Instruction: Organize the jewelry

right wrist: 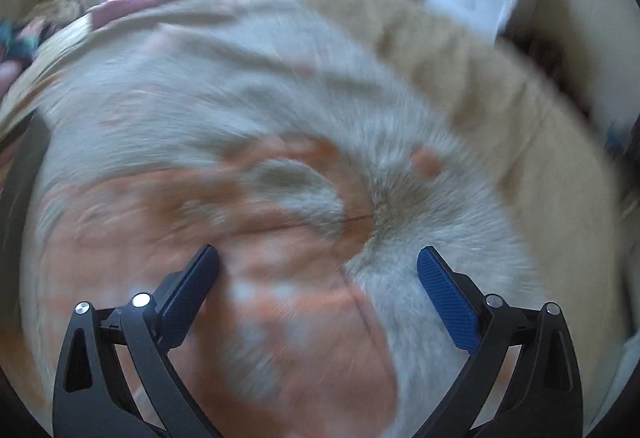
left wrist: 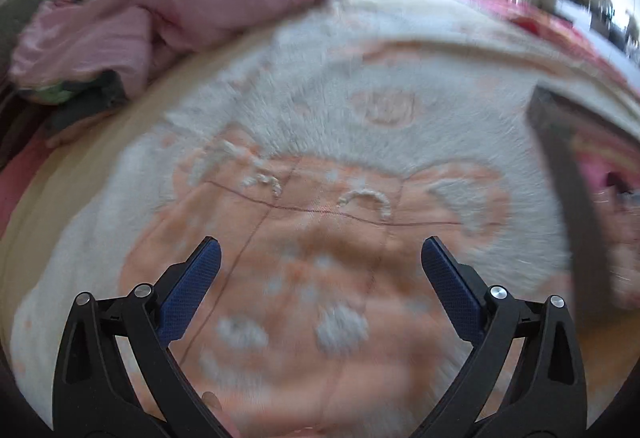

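- Left gripper: in my left hand, jaws spread wide, nothing between the blue pads. Poised over the orange patch of the blanket.
- Right gripper: in my right hand, equally wide open and empty. View heavily blurred.
- Blanket: fluffy white pile with orange patterned patches, spread over a bed. Soft ground; anything small would sink into the nap.
- Pale curved pieces: two short beaded-looking arcs lying on the orange patch ahead of my left gripper, one further left. I cannot tell whether they are jewelry or raised tufts of the blanket.
- Dark box: at the right edge of the left view, dark rim, pink lining inside. Probably the jewelry case; contents too blurred to name.
- Pink clothing: heaped at the far left, well apart from the work.
- Handling judgement: if those arcs are bracelets or chains, I expect them light, limp and prone to snag in the pile. Best pinched across the middle of the arc, pads pressed slightly into the nap, lifted slowly.
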The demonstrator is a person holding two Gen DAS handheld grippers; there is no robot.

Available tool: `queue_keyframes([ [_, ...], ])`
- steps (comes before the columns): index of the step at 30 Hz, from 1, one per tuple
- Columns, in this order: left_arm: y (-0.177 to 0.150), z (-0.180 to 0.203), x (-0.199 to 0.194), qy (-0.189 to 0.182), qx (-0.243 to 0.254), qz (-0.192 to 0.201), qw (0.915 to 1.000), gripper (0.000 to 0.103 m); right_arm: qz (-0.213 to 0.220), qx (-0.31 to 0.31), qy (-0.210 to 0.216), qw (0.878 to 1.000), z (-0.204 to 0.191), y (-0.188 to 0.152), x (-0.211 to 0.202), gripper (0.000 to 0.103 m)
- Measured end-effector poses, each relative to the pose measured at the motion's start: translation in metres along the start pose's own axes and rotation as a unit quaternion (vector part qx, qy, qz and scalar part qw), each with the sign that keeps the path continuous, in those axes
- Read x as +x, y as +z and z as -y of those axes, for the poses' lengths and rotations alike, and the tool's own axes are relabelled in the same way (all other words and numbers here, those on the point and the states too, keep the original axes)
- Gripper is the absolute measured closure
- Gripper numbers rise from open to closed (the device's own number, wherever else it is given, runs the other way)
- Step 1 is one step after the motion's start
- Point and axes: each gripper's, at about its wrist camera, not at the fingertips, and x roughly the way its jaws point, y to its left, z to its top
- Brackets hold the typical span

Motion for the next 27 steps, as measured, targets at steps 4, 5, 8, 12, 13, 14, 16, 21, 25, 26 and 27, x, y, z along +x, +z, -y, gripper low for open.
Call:
queue_keyframes([
  [4,0.000,-0.009,0.020,-0.024,-0.011,-0.042,0.9988,0.010,0.020,-0.005,-0.005,1.000,0.001,-0.006,-0.001,0.005],
  [5,-0.001,-0.011,0.021,-0.026,-0.013,-0.043,0.9986,0.010,0.018,-0.006,-0.007,1.000,0.001,-0.006,0.000,0.005],
  [8,-0.002,-0.012,0.020,-0.026,-0.013,-0.044,0.9986,0.010,0.018,0.000,0.002,1.000,0.005,-0.008,-0.001,0.005],
  [12,-0.004,-0.010,0.016,-0.026,-0.014,-0.044,0.9986,0.010,0.017,-0.002,-0.001,1.000,0.002,-0.008,-0.006,0.005],
  [13,-0.003,-0.011,0.017,-0.026,-0.013,-0.044,0.9986,0.010,0.017,-0.001,0.000,1.000,0.002,-0.009,-0.008,0.005],
  [14,-0.004,-0.012,0.016,-0.026,-0.013,-0.044,0.9986,0.010,0.016,-0.001,0.000,1.000,-0.002,-0.005,-0.004,0.005],
  [16,-0.004,-0.011,0.016,-0.026,-0.013,-0.044,0.9986,0.010,0.016,-0.002,-0.001,1.000,-0.003,-0.004,-0.004,0.005],
  [21,-0.003,-0.012,0.016,-0.025,-0.013,-0.044,0.9986,0.010,0.016,-0.001,0.001,1.000,0.000,-0.003,-0.002,0.005],
  [25,-0.005,-0.010,0.016,-0.025,-0.013,-0.044,0.9986,0.010,0.016,-0.001,0.001,1.000,0.000,-0.003,-0.002,0.005],
  [26,-0.005,-0.011,0.016,-0.026,-0.013,-0.044,0.9986,0.010,0.016,-0.001,0.001,1.000,0.000,-0.003,-0.002,0.005],
  [27,0.000,-0.005,0.019,-0.025,-0.013,-0.045,0.9986,0.010,0.016,-0.001,0.001,1.000,0.000,-0.003,-0.002,0.005],
])
